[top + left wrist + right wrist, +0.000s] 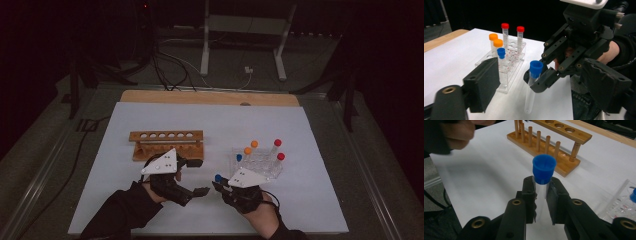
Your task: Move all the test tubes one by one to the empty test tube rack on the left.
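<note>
My right gripper (541, 202) is shut on a clear test tube with a blue cap (544, 168), its pads pressing on the tube just under the cap. In the high view that tube (218, 178) is held at the front middle of the white sheet (215, 120). The left gripper view shows the tube (530, 97) hanging nearly upright from my right gripper (537, 80). My left gripper (199, 176) faces it from the left with its jaws wide apart and nothing pressed between its pads (482, 83).
An empty wooden tube rack (167, 142) stands behind my left gripper. A clear plastic rack (260, 162) behind my right gripper holds tubes with orange, red and blue caps. Cables and a metal stand lie beyond the table's far edge.
</note>
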Demonstrator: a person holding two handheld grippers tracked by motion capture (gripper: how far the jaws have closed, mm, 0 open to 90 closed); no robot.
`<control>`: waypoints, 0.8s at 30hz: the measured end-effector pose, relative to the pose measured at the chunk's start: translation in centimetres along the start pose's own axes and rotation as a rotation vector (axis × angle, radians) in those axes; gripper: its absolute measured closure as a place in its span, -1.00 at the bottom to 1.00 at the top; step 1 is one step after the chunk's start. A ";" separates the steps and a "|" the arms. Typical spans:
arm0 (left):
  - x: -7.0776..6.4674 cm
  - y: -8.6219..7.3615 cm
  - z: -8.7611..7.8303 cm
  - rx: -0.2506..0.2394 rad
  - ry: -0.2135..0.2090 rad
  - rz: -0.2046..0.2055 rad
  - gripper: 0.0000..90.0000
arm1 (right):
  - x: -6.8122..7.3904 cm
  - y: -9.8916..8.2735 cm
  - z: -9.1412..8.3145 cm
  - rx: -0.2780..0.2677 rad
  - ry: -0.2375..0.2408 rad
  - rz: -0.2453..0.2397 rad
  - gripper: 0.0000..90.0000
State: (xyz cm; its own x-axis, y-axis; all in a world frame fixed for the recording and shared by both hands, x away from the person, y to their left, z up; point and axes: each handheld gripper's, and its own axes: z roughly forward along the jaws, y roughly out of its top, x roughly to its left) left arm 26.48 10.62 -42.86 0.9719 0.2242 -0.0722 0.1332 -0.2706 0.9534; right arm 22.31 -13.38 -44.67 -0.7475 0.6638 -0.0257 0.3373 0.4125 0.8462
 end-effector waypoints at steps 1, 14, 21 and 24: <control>0.0 0.0 0.2 0.004 0.003 0.003 -0.56 | 0.0 0.0 0.0 -0.001 0.001 0.000 0.70; 0.3 0.2 2.1 0.019 0.015 0.035 -0.02 | 0.0 0.0 0.0 -0.001 0.009 0.004 0.70; 0.1 0.0 3.0 0.038 0.023 0.084 0.23 | 0.1 0.0 -0.1 -0.002 0.011 0.007 0.70; 0.0 0.0 3.3 0.041 0.025 0.097 0.39 | 0.0 0.0 -0.1 -0.004 0.010 0.009 0.70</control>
State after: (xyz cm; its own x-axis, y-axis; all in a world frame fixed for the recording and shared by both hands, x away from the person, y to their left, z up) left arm 27.15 7.58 -43.81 0.9755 0.2184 0.0274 0.0475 -0.3304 0.9426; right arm 22.21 -13.42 -44.58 -0.7499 0.6615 -0.0126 0.3421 0.4040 0.8484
